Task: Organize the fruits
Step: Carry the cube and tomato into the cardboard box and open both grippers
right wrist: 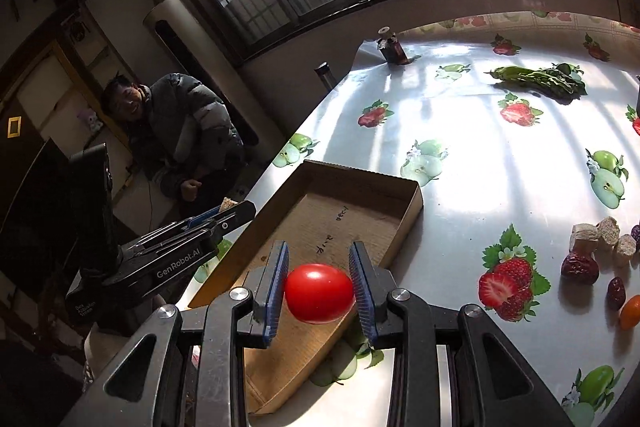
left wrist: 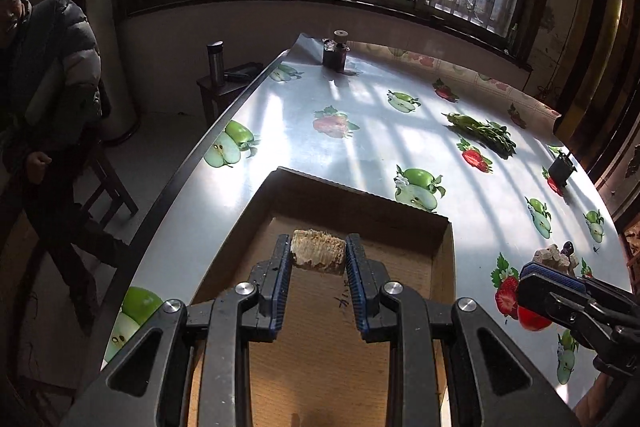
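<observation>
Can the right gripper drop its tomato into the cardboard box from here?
Probably yes. The right gripper, shut on the tomato, hangs over the near end of the cardboard box, whose floor shows bare beneath it.

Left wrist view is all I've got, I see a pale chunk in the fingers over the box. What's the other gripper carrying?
Observer: The right gripper is shut on a red tomato, held above the near end of the cardboard box.
Operator: Anything in the box yet?
Observer: No, the right wrist view shows its floor bare apart from some handwriting.
Operator: What's left on the table?
Observer: Right of the box lie more pale chunks, dark red dates and an orange fruit at the frame edge.
</observation>
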`<move>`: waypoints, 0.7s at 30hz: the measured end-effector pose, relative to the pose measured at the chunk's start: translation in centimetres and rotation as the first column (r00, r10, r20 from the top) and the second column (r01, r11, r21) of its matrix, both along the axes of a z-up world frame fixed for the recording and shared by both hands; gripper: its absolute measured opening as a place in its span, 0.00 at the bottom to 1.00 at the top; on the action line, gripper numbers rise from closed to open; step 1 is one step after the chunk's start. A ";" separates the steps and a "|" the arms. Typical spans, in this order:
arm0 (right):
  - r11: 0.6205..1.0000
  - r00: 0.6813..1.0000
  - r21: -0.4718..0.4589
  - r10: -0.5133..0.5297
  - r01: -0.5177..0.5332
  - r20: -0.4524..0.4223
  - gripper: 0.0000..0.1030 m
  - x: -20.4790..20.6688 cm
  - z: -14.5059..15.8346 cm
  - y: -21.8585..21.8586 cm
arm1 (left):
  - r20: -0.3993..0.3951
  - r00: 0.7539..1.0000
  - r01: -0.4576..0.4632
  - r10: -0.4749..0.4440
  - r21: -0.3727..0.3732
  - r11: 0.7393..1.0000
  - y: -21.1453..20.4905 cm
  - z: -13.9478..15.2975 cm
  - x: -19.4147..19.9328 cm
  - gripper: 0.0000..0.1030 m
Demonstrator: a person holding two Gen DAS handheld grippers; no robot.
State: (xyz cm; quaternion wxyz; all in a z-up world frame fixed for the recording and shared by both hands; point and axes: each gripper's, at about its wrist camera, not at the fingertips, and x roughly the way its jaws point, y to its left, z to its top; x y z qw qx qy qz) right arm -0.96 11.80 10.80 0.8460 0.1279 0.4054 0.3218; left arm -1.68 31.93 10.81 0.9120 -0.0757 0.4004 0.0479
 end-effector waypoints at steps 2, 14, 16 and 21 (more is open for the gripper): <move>0.999 1.000 -0.037 0.003 -0.003 -0.018 0.33 1.9 -1.1 2.2 | -0.035 0.999 -0.024 0.024 -0.015 1.000 1.2 -1.5 2.0 0.25; 0.985 0.995 -0.175 -0.032 0.015 -0.097 0.34 8.7 -7.8 6.7 | -0.146 0.982 -0.139 0.121 -0.119 0.983 3.6 -8.2 5.2 0.29; 0.987 0.994 -0.161 -0.032 0.016 -0.101 0.34 9.2 -8.0 6.6 | -0.143 0.978 -0.176 0.155 -0.154 0.972 4.0 -8.6 4.7 0.34; 0.989 0.995 -0.140 -0.054 0.043 -0.080 0.38 9.4 -7.2 5.7 | -0.140 0.955 -0.285 0.261 -0.203 0.937 4.8 -9.1 2.9 0.34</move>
